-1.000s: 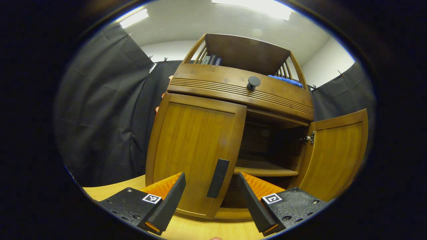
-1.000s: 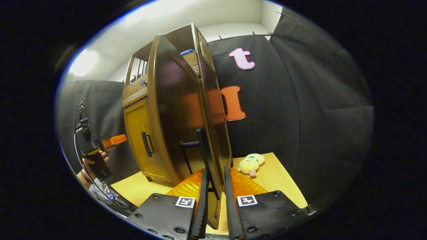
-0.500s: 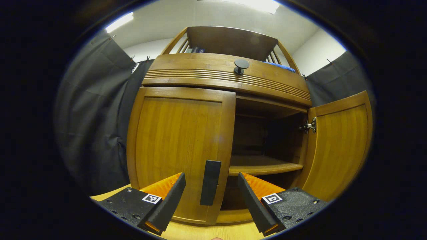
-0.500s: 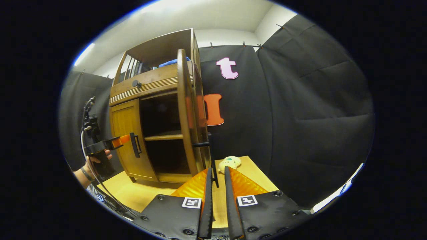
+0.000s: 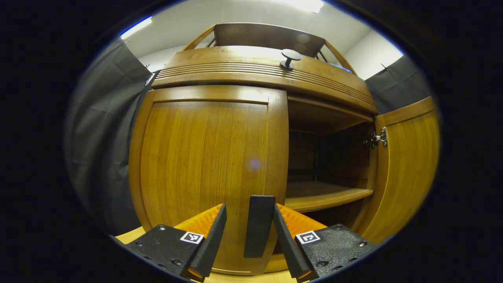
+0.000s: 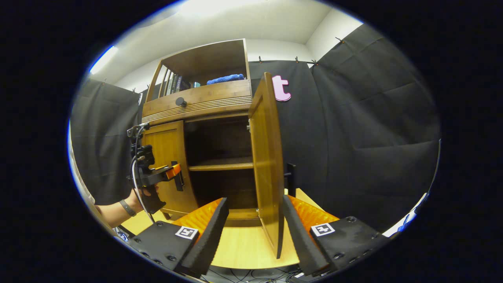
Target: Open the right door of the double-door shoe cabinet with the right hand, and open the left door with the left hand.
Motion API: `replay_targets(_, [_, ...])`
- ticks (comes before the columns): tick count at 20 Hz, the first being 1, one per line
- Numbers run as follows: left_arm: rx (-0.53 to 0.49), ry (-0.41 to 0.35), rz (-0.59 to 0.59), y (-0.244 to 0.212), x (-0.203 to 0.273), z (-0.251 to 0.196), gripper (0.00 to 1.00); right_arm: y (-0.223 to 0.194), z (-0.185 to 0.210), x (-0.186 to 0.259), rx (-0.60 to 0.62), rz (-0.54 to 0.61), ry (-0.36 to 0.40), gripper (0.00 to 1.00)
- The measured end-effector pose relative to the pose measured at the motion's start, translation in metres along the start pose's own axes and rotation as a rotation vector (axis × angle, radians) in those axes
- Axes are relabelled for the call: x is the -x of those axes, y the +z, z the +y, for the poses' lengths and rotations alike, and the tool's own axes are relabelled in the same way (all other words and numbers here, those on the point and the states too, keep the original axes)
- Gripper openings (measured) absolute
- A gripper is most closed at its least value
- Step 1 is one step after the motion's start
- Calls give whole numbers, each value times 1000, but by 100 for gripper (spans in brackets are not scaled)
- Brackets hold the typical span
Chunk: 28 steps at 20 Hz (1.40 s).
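Now the right tongs (image 6: 255, 232) stand spread wide, clear of the right door's handle (image 6: 290, 179), which they were pinched on half a second ago. The right door (image 6: 269, 157) hangs swung fully out, edge-on at the centre of the right gripper view, its lower corner between the two fingers without touching them as far as I can tell. That half of the task looks done.

The left tongs (image 5: 247, 236) have meanwhile pushed in close: the left door's handle (image 5: 258, 226), which sat a little ahead of the fingers a moment back, now lies between them at the bottom centre of the left gripper view. The fingers are narrower than before but not yet pressing on it; a sliver of wood shows on each side. The left door (image 5: 204, 157) is still flush with the shoe cabinet (image 5: 259, 72). I judge the closing squeeze and the pull are what remain.

In the right gripper view, at centre left, the same tongs show farther off against that handle, held by a hand (image 6: 143, 194); at that size I cannot tell whether they touch.

The lower ends of both handles are partly masked by fingers. The cabinet's dark interior above and below the shelf (image 5: 326, 194) is too dim to read. The table (image 6: 243, 247) shows as a strip, cut off at the frame's bottom.
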<state>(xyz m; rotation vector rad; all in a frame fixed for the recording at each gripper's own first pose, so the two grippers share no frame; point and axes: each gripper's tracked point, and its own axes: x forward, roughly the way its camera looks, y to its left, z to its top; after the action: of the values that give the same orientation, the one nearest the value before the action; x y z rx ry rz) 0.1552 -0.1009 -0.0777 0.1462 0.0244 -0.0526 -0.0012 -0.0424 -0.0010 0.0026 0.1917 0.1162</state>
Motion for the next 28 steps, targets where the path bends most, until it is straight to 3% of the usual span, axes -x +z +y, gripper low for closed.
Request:
replay_targets(1, [-2,-17,6,-1,-6,-4,68,0,5,-1,5,2,7,89])
replay_targets(4, [9,-40,37,-13,-15,-10,44,2,21,-6,8,-9,43,90])
replay_targets(7, [48,-49,52,-18,-17,-10,39,8,30,-15,3,-21,72,90])
replay_targets(11, [6,-68,66,-18,-11,-12,24,4,46,-26,-15,1,132,96])
replay_targets(13, [20,-74,75,-16,2,-11,23,1,48,-32,-28,11,157,96])
replay_targets(14, [20,-70,82,-15,10,-10,24,0,49,-32,-29,13,162,89])
replay_targets(18, [-3,3,81,-5,53,2,23,2,46,-34,-34,0,172,89])
replay_targets(27, [-63,155,47,21,154,61,22,-1,52,-42,-19,2,220,89])
replay_targets(28, [-69,174,40,23,163,70,20,-1,54,-43,-19,-3,223,95])
